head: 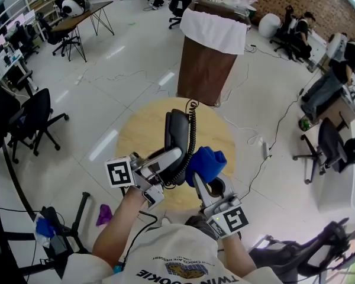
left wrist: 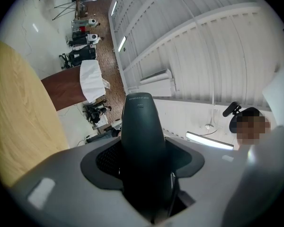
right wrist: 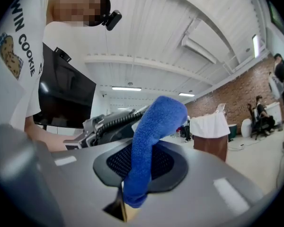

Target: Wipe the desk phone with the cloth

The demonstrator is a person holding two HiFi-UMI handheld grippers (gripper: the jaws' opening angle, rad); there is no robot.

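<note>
a: fingers [left wrist: 52,188] of my left gripper [head: 165,161] are clamping the dark handset [head: 177,132] of the desk phone. they are standing wide because the handset is broad. it is sitting up off the round wooden table [head: 136,135], not resting on it. my right gripper [head: 212,189] is pinching the blue cloth [head: 206,164], jaws together on its lower end.

b: how are you judging the handling?

a: the handset is looking like hard, smooth plastic: stiff, fairly light, probably slippery under the pads. i am holding it low on its body, so the upper length is standing free for wiping. the coiled cord [head: 193,136] is hanging along its right side and may tug or snag. the cloth is soft and floppy. its free end is folding over above the jaws, so i am expecting it to drape rather than push.

b: pose?

a: my left forearm is coming in from lower left, gripper tilting upward, handset pointing away from me. the right gripper is lying about level, just beside the handset on its right, cloth near the cord. i cannot tell if it is touching. i am not making out the phone's base in any view.
</note>
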